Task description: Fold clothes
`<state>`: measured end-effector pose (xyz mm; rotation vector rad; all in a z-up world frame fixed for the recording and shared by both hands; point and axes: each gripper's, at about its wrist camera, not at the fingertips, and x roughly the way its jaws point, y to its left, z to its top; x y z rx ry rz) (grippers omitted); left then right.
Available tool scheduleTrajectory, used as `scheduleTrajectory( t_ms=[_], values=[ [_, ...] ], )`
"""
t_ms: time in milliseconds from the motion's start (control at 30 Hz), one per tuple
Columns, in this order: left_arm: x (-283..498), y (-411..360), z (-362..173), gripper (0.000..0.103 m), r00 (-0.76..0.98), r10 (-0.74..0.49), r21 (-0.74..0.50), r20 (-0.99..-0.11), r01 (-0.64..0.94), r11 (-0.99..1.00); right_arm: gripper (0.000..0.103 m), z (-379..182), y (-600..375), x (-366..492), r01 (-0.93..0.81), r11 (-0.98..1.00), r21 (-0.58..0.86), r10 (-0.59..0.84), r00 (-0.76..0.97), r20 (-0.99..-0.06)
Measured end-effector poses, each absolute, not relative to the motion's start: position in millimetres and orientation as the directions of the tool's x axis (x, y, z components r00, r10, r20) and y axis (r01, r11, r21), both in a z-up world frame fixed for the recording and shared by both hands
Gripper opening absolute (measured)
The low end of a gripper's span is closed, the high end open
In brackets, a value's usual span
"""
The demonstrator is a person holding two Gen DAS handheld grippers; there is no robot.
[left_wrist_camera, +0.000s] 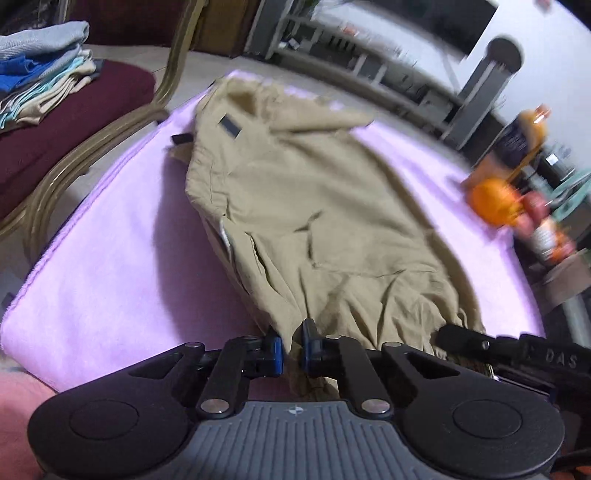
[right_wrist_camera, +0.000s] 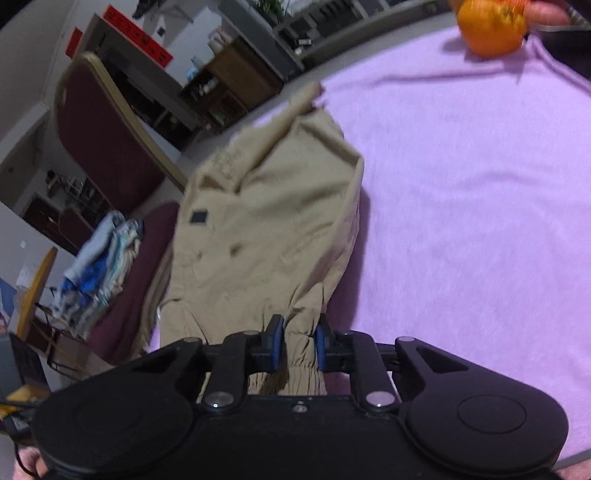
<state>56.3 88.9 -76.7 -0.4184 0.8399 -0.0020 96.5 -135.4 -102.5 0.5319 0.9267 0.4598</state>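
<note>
Khaki trousers point(left_wrist_camera: 303, 206) lie crumpled across a lilac cloth-covered table point(left_wrist_camera: 110, 266). In the left wrist view my left gripper point(left_wrist_camera: 292, 349) is shut on a bunched near edge of the fabric, pinched between its blue pads. The right gripper's black fingers point(left_wrist_camera: 476, 343) reach into the trousers' near right corner. In the right wrist view my right gripper point(right_wrist_camera: 300, 341) is shut on the gathered elastic cuff of the khaki trousers point(right_wrist_camera: 266, 229), which stretch away from it toward the table's far edge. A small black label point(right_wrist_camera: 198, 216) shows on the cloth.
A maroon chair point(left_wrist_camera: 74, 110) at the table's left holds a stack of folded clothes point(left_wrist_camera: 44, 66). An orange point(left_wrist_camera: 491, 201) and bottles point(left_wrist_camera: 546, 236) stand at the table's right edge; the orange point(right_wrist_camera: 491, 26) also shows far right. Bare lilac table point(right_wrist_camera: 461, 221) lies right of the trousers.
</note>
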Motion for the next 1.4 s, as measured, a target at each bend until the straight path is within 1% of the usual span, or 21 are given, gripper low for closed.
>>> scheduleTrajectory(
  t_ms=[100,167,233,300,333,400,433,500,567,667,733,767,800,833,900,967,1100,1167,1233,1333,1400],
  values=[
    [44,75,-61,0.009,0.696,-0.220,-0.408,-0.683,-0.114,0.906,0.017,-74,-156,88,-0.149,0.784,0.603,0.567,0.569,-0.596],
    [41,58,-61,0.009,0.685,-0.253,-0.424,-0.683,-0.090,0.901,0.017,-64,-168,80,-0.149,0.806,0.574,0.535,0.599,-0.596],
    [44,39,-70,0.011,0.648,-0.268,-0.414,-0.713,-0.081,0.907,0.017,-59,-179,75,-0.139,0.830,0.541,0.497,0.624,-0.602],
    [52,21,-90,0.012,0.585,-0.262,-0.382,-0.768,-0.090,0.920,0.017,-67,-189,78,-0.104,0.848,0.519,0.462,0.624,-0.630],
    [58,16,-101,0.015,0.552,-0.248,-0.354,-0.796,-0.092,0.931,0.019,-77,-192,82,-0.080,0.855,0.512,0.450,0.606,-0.656],
    [62,15,-113,0.015,0.495,-0.224,-0.319,-0.840,-0.115,0.941,0.027,-99,-194,91,-0.033,0.876,0.481,0.417,0.554,-0.720],
    [60,18,-112,0.017,0.487,-0.233,-0.327,-0.842,-0.116,0.938,0.030,-105,-195,93,-0.007,0.885,0.466,0.397,0.534,-0.746],
    [54,27,-96,0.019,0.490,-0.266,-0.354,-0.830,-0.095,0.931,0.034,-106,-202,90,0.021,0.881,0.472,0.391,0.529,-0.753],
    [46,38,-72,0.020,0.528,-0.310,-0.398,-0.790,-0.058,0.915,0.046,-84,-209,87,0.002,0.859,0.513,0.424,0.559,-0.712],
    [34,60,-30,0.023,0.657,-0.300,-0.413,-0.691,-0.020,0.910,0.053,-32,-203,87,-0.098,0.839,0.535,0.476,0.608,-0.635],
    [33,73,-4,0.025,0.738,-0.245,-0.386,-0.629,-0.022,0.922,0.057,7,-193,90,-0.184,0.829,0.528,0.510,0.634,-0.581],
    [36,79,5,0.031,0.769,-0.216,-0.368,-0.601,-0.027,0.930,0.059,25,-186,93,-0.227,0.825,0.517,0.525,0.647,-0.554],
    [40,85,13,0.035,0.797,-0.186,-0.348,-0.574,-0.033,0.937,0.060,41,-180,96,-0.261,0.823,0.505,0.533,0.662,-0.527],
    [48,92,17,0.038,0.813,-0.157,-0.333,-0.560,-0.047,0.942,0.061,55,-174,100,-0.294,0.820,0.492,0.542,0.676,-0.500],
    [73,109,21,0.040,0.825,-0.112,-0.321,-0.554,-0.088,0.943,0.062,78,-161,114,-0.361,0.811,0.460,0.563,0.693,-0.450],
    [106,129,17,0.042,0.817,-0.086,-0.337,-0.571,-0.138,0.931,0.062,88,-144,137,-0.386,0.814,0.433,0.565,0.697,-0.441],
    [178,164,-6,0.044,0.785,-0.112,-0.431,-0.610,-0.210,0.878,0.061,69,-110,202,-0.378,0.816,0.437,0.568,0.663,-0.487],
    [214,175,-20,0.046,0.756,-0.128,-0.435,-0.642,-0.221,0.873,0.061,45,-93,240,-0.346,0.813,0.468,0.571,0.633,-0.522],
    [249,182,-30,0.046,0.722,-0.126,-0.405,-0.680,-0.226,0.886,0.061,13,-76,276,-0.297,0.815,0.497,0.564,0.603,-0.564],
    [294,185,-43,0.051,0.708,-0.107,-0.349,-0.698,-0.205,0.914,0.061,-33,-59,322,-0.228,0.824,0.519,0.544,0.575,-0.611],
    [320,192,-60,0.051,0.681,-0.168,-0.398,-0.713,-0.195,0.896,0.061,-56,-51,341,-0.203,0.819,0.537,0.545,0.566,-0.618]
  ],
)
